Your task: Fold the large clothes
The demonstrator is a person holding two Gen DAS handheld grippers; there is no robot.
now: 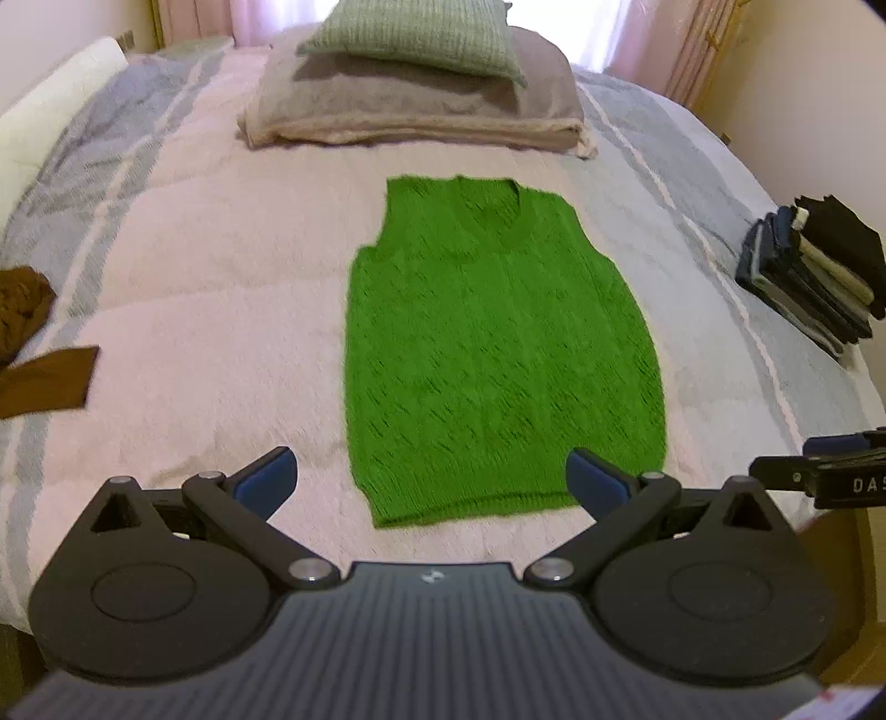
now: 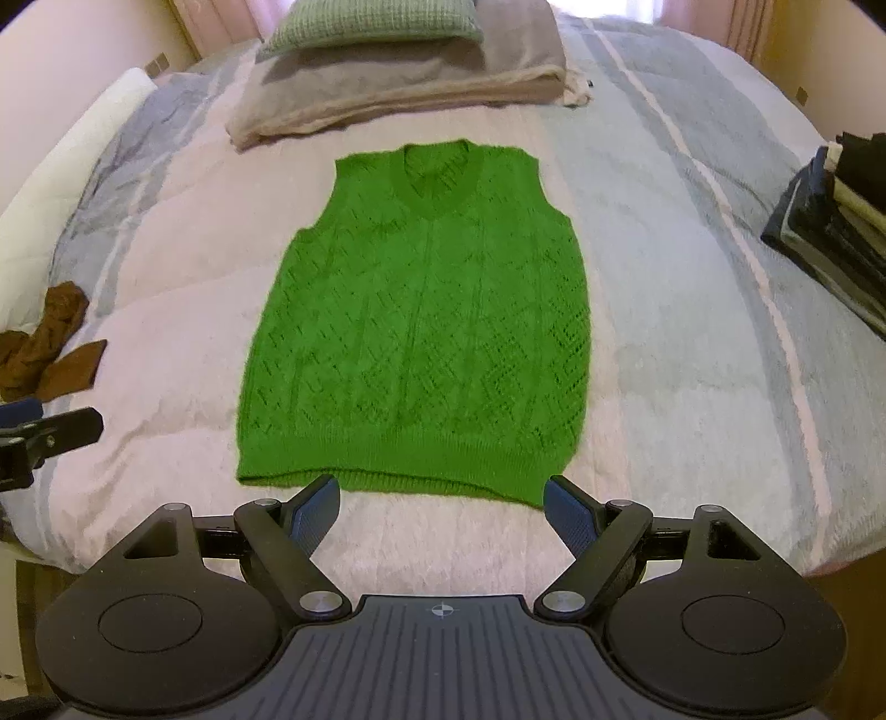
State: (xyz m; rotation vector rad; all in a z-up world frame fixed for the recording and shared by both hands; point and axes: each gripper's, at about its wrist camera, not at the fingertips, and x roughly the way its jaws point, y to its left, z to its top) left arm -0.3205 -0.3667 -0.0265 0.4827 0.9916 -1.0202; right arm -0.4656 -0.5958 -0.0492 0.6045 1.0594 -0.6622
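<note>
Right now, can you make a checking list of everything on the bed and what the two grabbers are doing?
Surface: bed quilt, pink and grey stripes.
Job's things: green knit vest spread flat, neck toward the far end.
Clutter: brown garment on one side; stack of folded dark clothes on the other; green pillow on a folded blanket at the far end.
Grippers: left gripper and right gripper both open, holding nothing, near the vest's hem.
Cables: nothing seen.
Surroundings: curtains, walls.

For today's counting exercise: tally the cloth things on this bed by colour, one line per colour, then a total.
Green: 2, the vest and the knit cushion
Brown: 1, the crumpled garment
Beige: 1, the folded blanket
Dark: 1, the folded stack
Total: 5
</note>
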